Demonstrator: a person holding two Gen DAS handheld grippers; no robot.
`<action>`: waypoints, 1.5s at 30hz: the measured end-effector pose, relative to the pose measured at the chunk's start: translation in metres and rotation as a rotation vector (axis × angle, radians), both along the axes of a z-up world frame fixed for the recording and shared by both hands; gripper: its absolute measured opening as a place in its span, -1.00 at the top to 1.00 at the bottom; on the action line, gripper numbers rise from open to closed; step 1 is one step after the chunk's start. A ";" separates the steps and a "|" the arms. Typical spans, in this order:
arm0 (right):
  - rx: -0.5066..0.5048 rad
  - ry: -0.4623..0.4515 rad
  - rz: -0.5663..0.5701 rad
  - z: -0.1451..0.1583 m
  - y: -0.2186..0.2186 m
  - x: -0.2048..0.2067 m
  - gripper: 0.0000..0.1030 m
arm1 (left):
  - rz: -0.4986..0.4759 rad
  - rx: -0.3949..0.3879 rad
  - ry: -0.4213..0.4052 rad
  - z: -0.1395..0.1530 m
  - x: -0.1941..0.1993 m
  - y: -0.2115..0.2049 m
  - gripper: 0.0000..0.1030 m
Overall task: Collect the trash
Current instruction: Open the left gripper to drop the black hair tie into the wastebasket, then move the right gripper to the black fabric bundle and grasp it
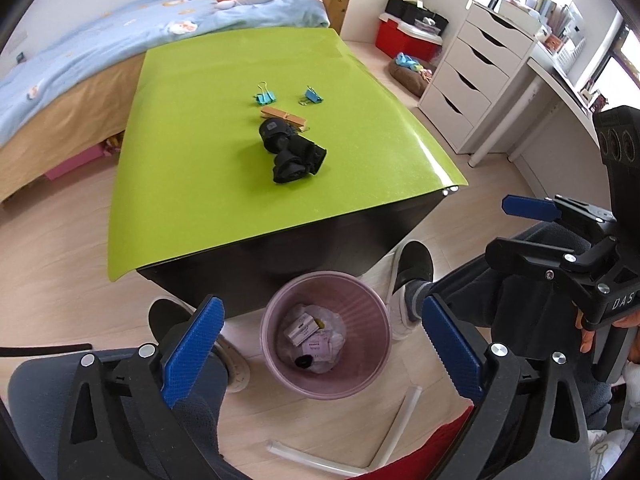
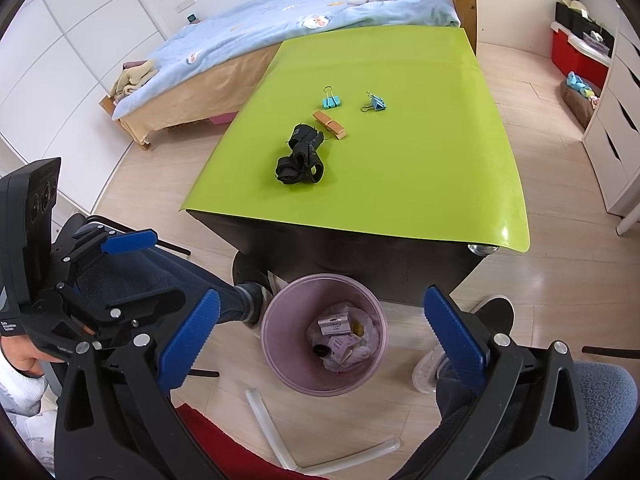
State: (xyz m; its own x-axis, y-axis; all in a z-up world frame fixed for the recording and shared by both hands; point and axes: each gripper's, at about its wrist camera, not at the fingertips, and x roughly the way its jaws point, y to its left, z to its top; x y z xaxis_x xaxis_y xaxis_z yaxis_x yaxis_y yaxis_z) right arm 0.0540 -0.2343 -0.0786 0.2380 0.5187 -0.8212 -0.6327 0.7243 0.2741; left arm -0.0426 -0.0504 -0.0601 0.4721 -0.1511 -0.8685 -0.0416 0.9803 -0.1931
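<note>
Left gripper (image 1: 320,344) spread wide and empty, low over the floor, aimed down at the pink bin (image 1: 276,344); right gripper (image 2: 320,336) likewise spread wide, holding nothing, above the same bin (image 2: 276,320). Black crumpled bundle (image 1: 291,152) lying mid-table, long axis running from the far left toward the near right in the left view, far end touching a wooden clothespin (image 1: 285,117). Well beyond both grippers and higher. Two blue binder clips (image 1: 265,97) farther back. Glossy green tabletop (image 1: 192,160) over a dark base; pale wood floor, bed with blue quilt (image 1: 80,48), white drawers (image 1: 472,80).
</note>
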 end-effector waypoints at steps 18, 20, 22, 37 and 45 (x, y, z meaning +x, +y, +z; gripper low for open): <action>0.005 -0.019 0.029 0.021 0.051 0.043 -0.94 | 0.060 -0.015 -0.035 0.009 0.009 0.029 -0.85; -0.006 -0.024 0.041 0.023 0.063 0.051 -0.94 | 0.067 -0.016 -0.039 0.010 0.009 0.032 -0.85; -0.017 -0.022 0.053 0.023 0.076 0.060 -0.94 | 0.075 -0.019 -0.041 0.011 0.008 0.035 -0.85; -0.210 0.087 0.108 -0.029 0.158 0.126 -0.94 | 0.107 -0.034 -0.046 0.011 0.003 0.045 -0.85; -0.287 0.131 0.135 -0.053 0.187 0.137 -0.94 | 0.111 -0.043 -0.043 0.011 0.002 0.046 -0.85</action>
